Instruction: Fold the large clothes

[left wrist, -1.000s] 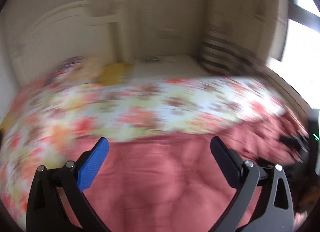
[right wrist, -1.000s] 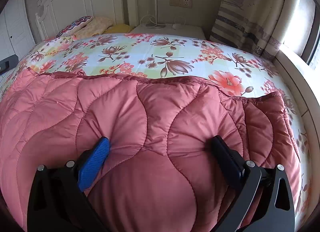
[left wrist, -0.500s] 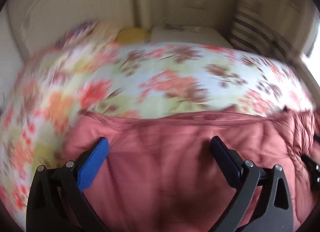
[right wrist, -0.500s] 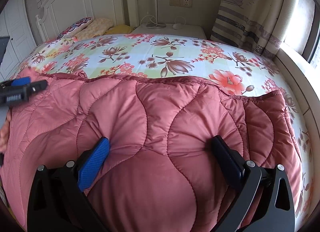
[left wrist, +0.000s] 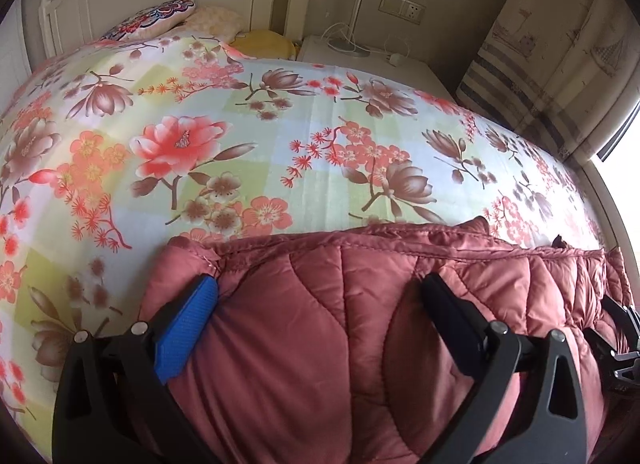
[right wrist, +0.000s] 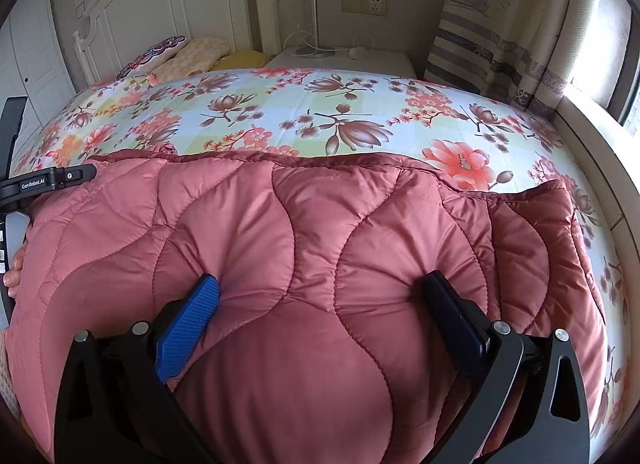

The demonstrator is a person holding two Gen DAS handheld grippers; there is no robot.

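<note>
A large pink-red quilted jacket (right wrist: pixel 312 232) lies spread on the near part of a bed with a floral sheet (right wrist: pixel 320 112). My right gripper (right wrist: pixel 320 296) is open, its wide jaws pressed down on the jacket's padded middle. My left gripper (left wrist: pixel 320 296) is open too, resting on the jacket (left wrist: pixel 340 324) near its left corner, just behind the hem. The left gripper's body shows at the left edge of the right wrist view (right wrist: pixel 36 184). The right gripper shows at the right edge of the left wrist view (left wrist: pixel 620 340).
Pillows (right wrist: pixel 180 54) lie against the white headboard (right wrist: pixel 168 4) at the far end. A white nightstand (right wrist: pixel 352 58) with cables stands beside it. A striped curtain (right wrist: pixel 500 32) and a window ledge (right wrist: pixel 592 144) run along the right side of the bed.
My left gripper has swung in from the left and come down on the jacket's left corner; its view is now sharp. My right gripper has stayed put on the jacket.
</note>
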